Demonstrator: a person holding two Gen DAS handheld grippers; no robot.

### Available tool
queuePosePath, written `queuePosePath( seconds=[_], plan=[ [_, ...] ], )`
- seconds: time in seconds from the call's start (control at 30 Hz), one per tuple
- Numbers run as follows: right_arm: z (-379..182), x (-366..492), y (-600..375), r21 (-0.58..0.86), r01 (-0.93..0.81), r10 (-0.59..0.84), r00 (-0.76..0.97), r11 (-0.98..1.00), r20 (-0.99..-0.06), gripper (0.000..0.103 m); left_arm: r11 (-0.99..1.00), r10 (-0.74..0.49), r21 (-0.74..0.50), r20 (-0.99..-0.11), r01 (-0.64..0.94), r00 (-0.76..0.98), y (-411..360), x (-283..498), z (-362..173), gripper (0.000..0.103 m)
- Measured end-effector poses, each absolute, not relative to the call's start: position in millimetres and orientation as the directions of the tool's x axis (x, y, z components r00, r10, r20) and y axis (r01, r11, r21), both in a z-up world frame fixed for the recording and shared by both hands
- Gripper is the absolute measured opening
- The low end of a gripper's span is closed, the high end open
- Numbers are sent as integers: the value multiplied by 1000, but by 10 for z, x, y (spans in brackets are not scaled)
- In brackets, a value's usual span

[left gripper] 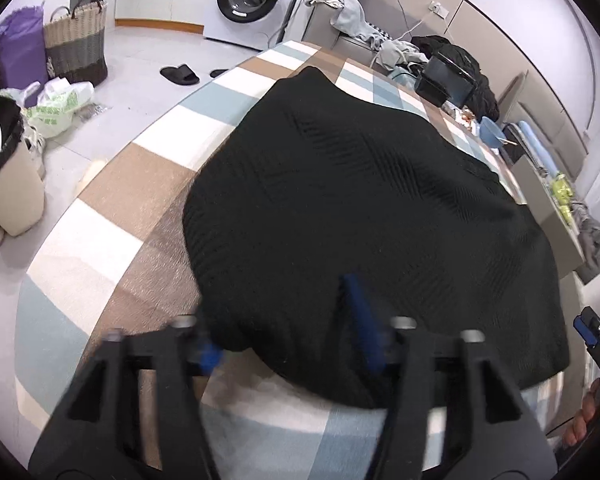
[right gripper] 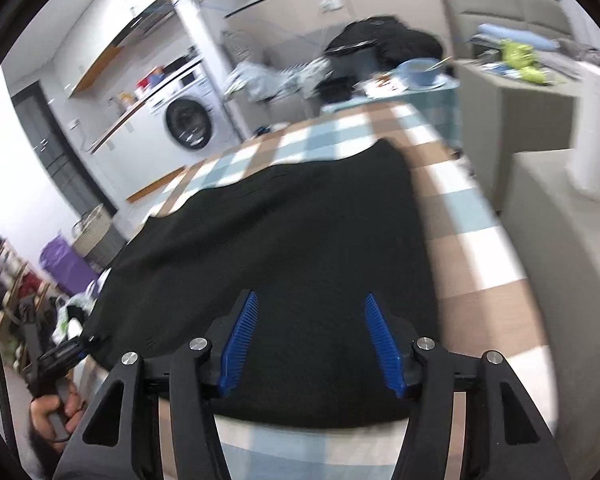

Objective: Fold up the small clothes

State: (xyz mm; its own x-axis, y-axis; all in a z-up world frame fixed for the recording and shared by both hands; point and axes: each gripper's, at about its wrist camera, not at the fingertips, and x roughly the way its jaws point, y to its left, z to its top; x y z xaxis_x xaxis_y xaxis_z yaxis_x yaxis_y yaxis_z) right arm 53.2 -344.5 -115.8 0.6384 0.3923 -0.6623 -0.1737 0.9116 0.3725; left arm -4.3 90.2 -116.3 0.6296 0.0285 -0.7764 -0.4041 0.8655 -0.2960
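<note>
Since the black knit garment [left gripper: 360,200] is lying spread out on the checked tablecloth [left gripper: 140,184] with its near hem bunched right at the table's front edge, I'd say this step is about getting a proper hold on that near hem before folding it away from you. The right gripper [right gripper: 312,340] has its blue pads well apart with nothing pinched, just hovering over the fabric near the hem, so that side isn't holding anything at the moment. The left gripper [left gripper: 290,332] is trickier to read: the view is blurry, one blue finger [left gripper: 360,320] sits on top of the cloth and the other peeks out beside the hem's corner, so a fold of knit seems to be between them, but honestly I can't tell if it's actually clamped or just loosely straddling it. My take: grab both near corners evenly, pinch only the top layer if it's doubled, and lift together so the fold line stays straight. Chunky knit like this probably sags and stretches, so an uneven grab will likely skew the fold. Also watch the cloth underneath, easy to snag it along with the hem.
</note>
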Motion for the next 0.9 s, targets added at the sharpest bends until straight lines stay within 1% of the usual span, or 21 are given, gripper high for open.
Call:
queuePosePath(
  seconds=[0.03,0.1,0.17,0.23,0.33,0.47,0.63,0.77,0.83,0.9],
  plan=[
    [-1202,568,-3341,384,-198,419,619,902,-664,57,872,5,-304,-778,-383,628,889,-20,-1179,21],
    [-1279,626,-3171,395,-223,446,593,891,-670,57,875,11,-308,-759,-374,651,879,-58,-1129,17],
    [-1352,675,-2963,382,-256,458,567,888,-685,57,886,9,-311,-731,-344,683,872,-112,-1033,17],
    [-1405,698,-2791,363,-294,467,542,884,-699,57,900,0,-297,-732,-318,682,881,-103,-993,17],
    [-1509,730,-2589,360,-348,496,497,866,-712,57,887,-16,-321,-738,-331,674,937,-114,-1051,17],
    [-1644,754,-2461,348,-351,485,468,869,-739,57,896,-7,-304,-736,-322,677,895,-105,-1035,16],
    [-1693,732,-2431,346,-359,487,464,867,-740,60,918,-2,-288,-692,-274,721,804,-97,-835,15],
    [-1695,711,-2403,340,-368,488,464,865,-739,63,948,-45,-268,-644,-170,764,604,16,-582,15],
    [-1694,721,-2414,359,-373,505,452,856,-735,65,958,-75,-262,-617,-115,783,473,81,-465,14],
    [-1703,750,-2453,393,-372,532,437,841,-725,65,969,-114,-244,-593,-43,797,287,178,-343,14]
  ],
)
